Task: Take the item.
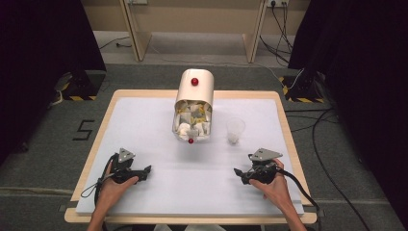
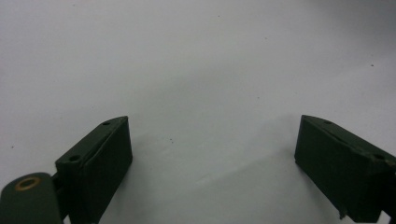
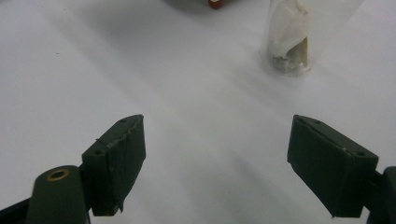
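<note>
Resting on the white tabletop (image 1: 144,125) near its front edge, the left gripper (image 1: 142,172) sits toward the left corner and the right gripper (image 1: 240,174) toward the right, each held by a hand, jaws spread wide with nothing between them. Toward the back edge stands a cream box (image 1: 193,103) with red knobs, holding pale packets. Just beside it, rightward, a clear plastic cup (image 1: 235,130) holds white paper.

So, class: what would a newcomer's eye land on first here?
First, the cream box at the table's middle, its lid with a red knob swung back and its inside packed with sachets. Just right of it stands a clear cup holding one sachet. Both claws, left and right, rest open nearer the person.
</note>
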The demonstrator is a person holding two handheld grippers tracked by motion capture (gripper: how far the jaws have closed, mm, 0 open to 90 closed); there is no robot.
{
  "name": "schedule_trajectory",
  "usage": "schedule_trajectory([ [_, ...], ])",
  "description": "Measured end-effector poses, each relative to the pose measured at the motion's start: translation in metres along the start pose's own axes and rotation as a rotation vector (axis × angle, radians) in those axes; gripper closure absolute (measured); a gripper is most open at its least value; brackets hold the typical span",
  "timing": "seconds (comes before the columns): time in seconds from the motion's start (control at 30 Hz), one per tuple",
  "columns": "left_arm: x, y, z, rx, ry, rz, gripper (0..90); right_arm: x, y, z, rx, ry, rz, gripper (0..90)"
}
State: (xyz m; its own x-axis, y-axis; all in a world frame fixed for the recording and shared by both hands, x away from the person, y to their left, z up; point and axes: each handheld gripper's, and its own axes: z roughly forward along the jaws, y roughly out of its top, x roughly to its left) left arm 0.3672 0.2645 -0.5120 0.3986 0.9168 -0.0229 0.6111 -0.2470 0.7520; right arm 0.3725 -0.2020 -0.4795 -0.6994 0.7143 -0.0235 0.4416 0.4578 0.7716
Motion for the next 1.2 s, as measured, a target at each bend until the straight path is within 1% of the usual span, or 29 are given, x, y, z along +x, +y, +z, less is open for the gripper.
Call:
schedule_trajectory([
  [0.17, 0.0, 0.0, 0.0, 0.0, 0.0, 0.0, 10.1, 0.0, -0.006, -0.003, 0.005, 0.003, 0.007, 19.2],
  [0.2, 0.0, 0.0, 0.0, 0.0, 0.0, 0.0, 10.1, 0.001, -0.008, -0.004, 0.015, -0.005, 0.006, 17.4],
  [0.33, 0.0, 0.0, 0.0, 0.0, 0.001, 0.0, 10.1, 0.005, -0.01, -0.006, 0.019, 0.001, -0.003, 17.4],
  [0.43, 0.0, 0.0, 0.0, 0.0, 0.0, 0.0, 10.1, 0.009, -0.012, -0.005, 0.037, 0.002, -0.018, 16.3],
  [0.57, 0.0, 0.0, 0.0, 0.0, 0.0, 0.0, 10.1, 0.011, -0.014, -0.005, 0.049, 0.006, -0.022, 16.2],
  [0.7, 0.0, 0.0, 0.0, 0.0, 0.001, 0.0, 10.1, 0.016, -0.017, -0.006, 0.069, 0.018, -0.038, 16.5],
  [0.83, 0.0, 0.0, 0.0, 0.0, 0.0, 0.0, 10.1, 0.019, -0.02, -0.006, 0.075, 0.023, -0.037, 17.9],
  [0.87, 0.0, 0.0, 0.0, 0.0, 0.0, 0.0, 10.1, 0.019, -0.022, -0.006, 0.078, 0.031, -0.024, 19.3],
  [0.93, 0.0, 0.0, 0.0, 0.0, 0.001, 0.0, 10.1, 0.02, -0.026, -0.005, 0.108, 0.035, -0.018, 19.4],
  [1.07, 0.0, 0.0, 0.0, 0.0, 0.001, 0.001, 10.1, 0.019, -0.031, -0.007, 0.097, 0.034, -0.007, 19.4],
  [1.1, 0.0, 0.0, 0.0, 0.001, 0.0, 0.001, 10.1, 0.019, -0.032, -0.008, 0.097, 0.032, -0.014, 19.2],
  [1.13, 0.0, 0.0, 0.0, 0.0, 0.001, 0.0, 10.1, 0.019, -0.032, -0.008, 0.098, 0.029, -0.012, 18.9],
  [1.2, 0.0, 0.0, 0.0, 0.0, 0.0, 0.001, 10.1, 0.022, -0.035, -0.01, 0.084, 0.013, -0.024, 18.8],
])
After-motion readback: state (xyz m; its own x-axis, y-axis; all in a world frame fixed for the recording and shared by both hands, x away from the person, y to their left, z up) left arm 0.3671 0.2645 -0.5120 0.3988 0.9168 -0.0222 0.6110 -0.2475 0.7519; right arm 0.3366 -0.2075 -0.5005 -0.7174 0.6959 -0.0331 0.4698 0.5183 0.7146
